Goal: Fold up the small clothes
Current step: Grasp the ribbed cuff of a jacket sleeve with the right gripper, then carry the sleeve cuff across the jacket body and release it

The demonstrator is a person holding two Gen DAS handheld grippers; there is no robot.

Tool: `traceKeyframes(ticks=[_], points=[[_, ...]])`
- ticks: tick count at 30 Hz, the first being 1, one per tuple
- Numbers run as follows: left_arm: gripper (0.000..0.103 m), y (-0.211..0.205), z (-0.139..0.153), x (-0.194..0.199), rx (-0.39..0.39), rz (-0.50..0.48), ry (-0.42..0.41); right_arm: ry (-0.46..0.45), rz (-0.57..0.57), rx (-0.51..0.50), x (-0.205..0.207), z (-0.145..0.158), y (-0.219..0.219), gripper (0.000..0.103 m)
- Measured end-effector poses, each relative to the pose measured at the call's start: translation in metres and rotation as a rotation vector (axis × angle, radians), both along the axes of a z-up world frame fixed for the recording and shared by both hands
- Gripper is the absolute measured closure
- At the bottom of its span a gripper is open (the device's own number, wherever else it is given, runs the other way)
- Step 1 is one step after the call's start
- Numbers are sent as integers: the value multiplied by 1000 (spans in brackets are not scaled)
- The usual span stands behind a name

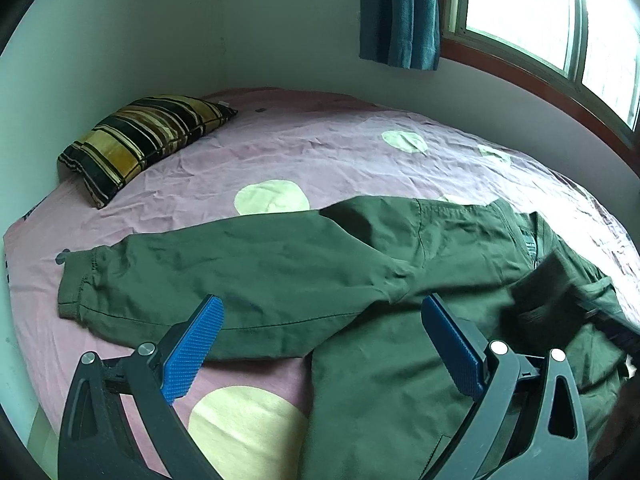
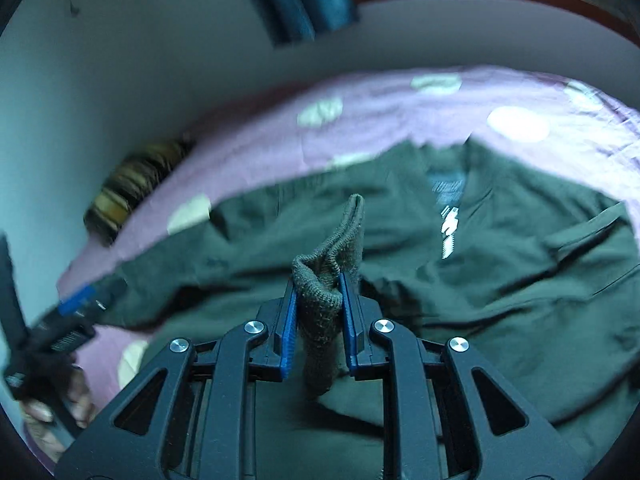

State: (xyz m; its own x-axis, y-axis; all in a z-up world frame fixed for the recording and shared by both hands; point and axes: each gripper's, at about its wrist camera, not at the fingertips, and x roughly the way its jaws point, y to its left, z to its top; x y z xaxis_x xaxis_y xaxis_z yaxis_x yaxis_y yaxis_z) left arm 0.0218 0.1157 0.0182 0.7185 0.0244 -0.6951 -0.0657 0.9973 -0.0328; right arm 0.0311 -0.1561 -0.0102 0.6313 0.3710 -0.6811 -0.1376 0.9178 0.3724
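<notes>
A dark green jacket [image 1: 280, 264] lies spread on the pink sheet [image 1: 320, 152], one sleeve [image 1: 160, 280] stretched out to the left. My left gripper [image 1: 320, 304] hangs open just above that sleeve, nothing between its blue pads. My right gripper [image 2: 319, 280] is shut on the ribbed knit cuff [image 2: 320, 300] of the other sleeve and holds it up over the jacket's body [image 2: 520, 280]. In the left wrist view that cuff [image 1: 548, 292] shows as a dark blur at the right. The left gripper [image 2: 76, 308] and a hand [image 2: 60, 412] appear at the right wrist view's left edge.
A striped black and yellow pillow [image 1: 140, 140] lies at the bed's far left corner against the wall. A teal curtain [image 1: 400, 12] and a window [image 1: 540, 12] stand behind the bed. Pink sheet with pale yellow dots [image 1: 272, 196] shows beyond the jacket.
</notes>
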Motion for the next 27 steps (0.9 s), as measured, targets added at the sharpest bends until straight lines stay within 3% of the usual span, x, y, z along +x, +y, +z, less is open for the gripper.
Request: traceKeyframes(ticks=[4,7,10,13,15,19,21,23,27], points=[[4,-6,-5,0,7,-17,8,66,59,88,-4,-26,8,74],[4,-10,-10,0,11,-28,23,112,148,134,-3,-38,22,49],[4,-15,-15,-1,14,-45,33,120,226,206,-14,-35,17,47],[4,-20,-18,-2,7,-70,39,67,209,258,-37,-18,-24,43],[4,-23,-19,-4,-2,-85,36,24,139,259,-52,-8,-64,39],[4,-29,-21,-4,-7,-103,29,-29,-150,194,-85,-4,-178,37],[4,-32,-24,-3,-7,-108,34,-2,-355,162,-101,-16,-244,37],[4,-34,-27,-2,-8,-111,43,43,-465,170,-109,-33,-287,37],[4,-38,-32,0,-3,-106,60,157,-447,212,-110,-66,-316,41]])
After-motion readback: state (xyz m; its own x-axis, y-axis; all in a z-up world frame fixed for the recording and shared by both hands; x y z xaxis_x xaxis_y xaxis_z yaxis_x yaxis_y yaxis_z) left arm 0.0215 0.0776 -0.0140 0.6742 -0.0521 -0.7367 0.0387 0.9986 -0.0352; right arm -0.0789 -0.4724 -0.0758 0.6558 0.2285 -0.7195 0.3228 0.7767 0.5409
